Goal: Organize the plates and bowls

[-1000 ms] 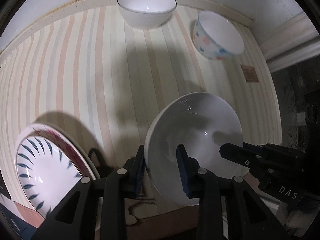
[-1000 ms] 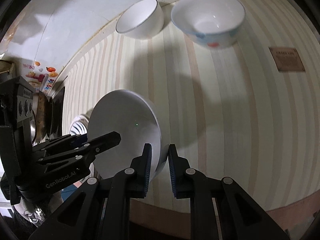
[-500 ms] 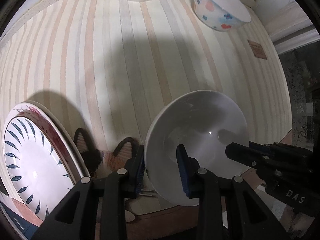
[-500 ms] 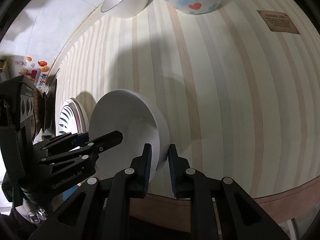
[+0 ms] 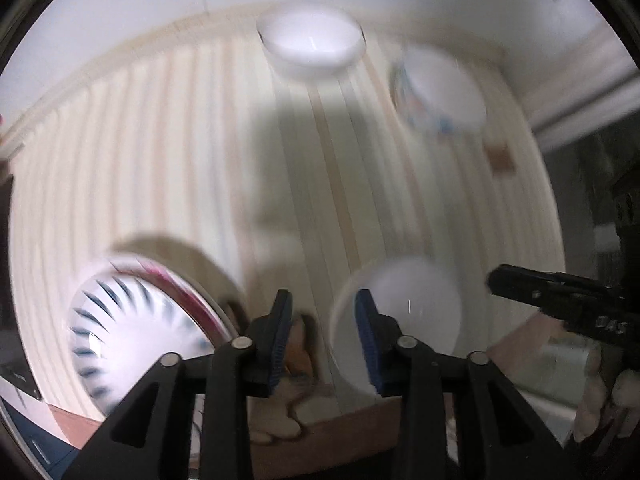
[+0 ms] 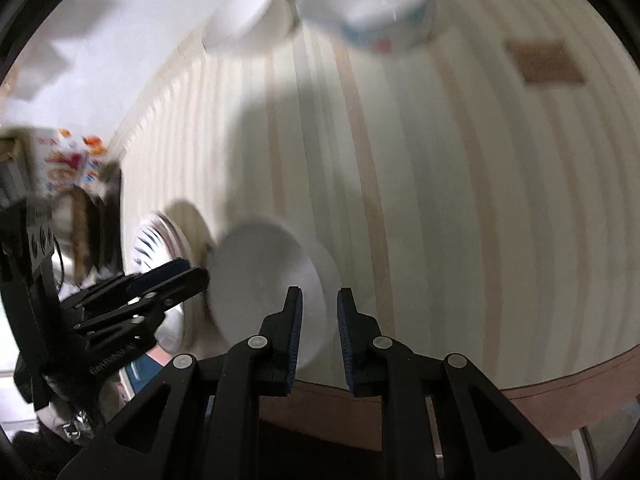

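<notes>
A plain white bowl (image 5: 404,320) (image 6: 264,280) sits near the front edge of the striped table (image 5: 160,140), with neither gripper gripping it. My left gripper (image 5: 323,336) hangs just above its left rim, its jaws opening; the rim shows in the gap but no pad presses it. In the left wrist view my right gripper (image 5: 500,282) stands clear of the bowl's right side. In the right wrist view the right gripper (image 6: 320,320) has its jaws opening too, the bowl's edge showing beyond them. Both views are motion-blurred.
A stack of plates (image 5: 132,332) (image 6: 156,240) with a blue leaf pattern lies at the front left. Against the back wall stand a white bowl (image 5: 312,44) (image 6: 244,16) and a flower-print bowl (image 5: 440,92) (image 6: 372,12). A brown label (image 6: 544,62) is on the cloth.
Both grippers clamped the tilted white bowl's rim before; now both have let go. The left gripper has risen, so the bowl looks smaller and farther off.
</notes>
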{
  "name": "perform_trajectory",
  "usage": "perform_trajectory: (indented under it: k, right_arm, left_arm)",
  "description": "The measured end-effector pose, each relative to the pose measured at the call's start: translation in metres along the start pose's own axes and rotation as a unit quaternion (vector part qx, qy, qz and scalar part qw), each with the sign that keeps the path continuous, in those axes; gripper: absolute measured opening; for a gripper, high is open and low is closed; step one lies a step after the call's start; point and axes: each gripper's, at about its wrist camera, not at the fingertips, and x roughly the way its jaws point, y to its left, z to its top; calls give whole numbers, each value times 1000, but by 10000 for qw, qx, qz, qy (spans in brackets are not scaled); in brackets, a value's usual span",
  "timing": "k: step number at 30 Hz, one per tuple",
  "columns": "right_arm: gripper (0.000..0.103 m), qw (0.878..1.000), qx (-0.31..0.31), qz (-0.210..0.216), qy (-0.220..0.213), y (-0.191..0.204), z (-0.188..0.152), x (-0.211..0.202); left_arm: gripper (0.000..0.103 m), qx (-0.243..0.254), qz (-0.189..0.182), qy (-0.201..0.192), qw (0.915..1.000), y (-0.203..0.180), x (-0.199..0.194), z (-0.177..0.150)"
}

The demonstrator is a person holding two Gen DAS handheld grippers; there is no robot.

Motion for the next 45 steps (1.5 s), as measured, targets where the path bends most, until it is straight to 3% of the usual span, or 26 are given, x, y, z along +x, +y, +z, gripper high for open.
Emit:
perform_trajectory:
  k: [3, 5, 9, 12, 21, 25, 26, 29, 32, 38, 45]
  right_arm:
    - [46, 9989, -119, 179, -409, 13, 31, -35]
    - [51, 9970, -252, 327, -653, 23, 60, -50]
    - [51, 9933, -458, 322, -1007, 40, 127, -55]
    - [51, 9937, -480, 281, -968, 51, 178, -37]
    - [51, 9963, -584, -301, -562, 56, 264, 28]
    - [48, 9962, -588, -456, -452, 52, 276, 48]
    - [41, 9961, -600, -488, -434, 51, 277, 51]
    - [21, 9947, -715, -640, -362, 51, 282, 60]
    - [11, 9945, -802, -606, -307, 54, 284, 65]
    - [11, 9927, -919, -716, -325, 67, 277, 70]
    - [11, 9919, -994, -724, -328, 72, 258, 55]
  left_arm:
    - [39, -211, 40, -376, 9991, 13, -15, 39]
    - [39, -410, 34, -511, 9978, 24, -14, 72]
    - [39, -706, 10, -506, 9962, 49, 2, 124]
    - [39, -875, 21, -389, 9954, 62, 23, 162]
    - [39, -1037, -77, 159, 9945, 75, 86, 202]
    - [33, -1003, -86, 272, 9945, 73, 110, 208]
    - [23, -1010, -88, 285, 9944, 74, 114, 209]
    - [19, -1039, -129, 315, 9940, 75, 121, 210]
    - [15, -967, -125, 277, 9949, 69, 121, 207]
    - [15, -824, -32, 184, 9964, 60, 111, 199]
    - [15, -754, -75, 97, 9971, 55, 83, 167]
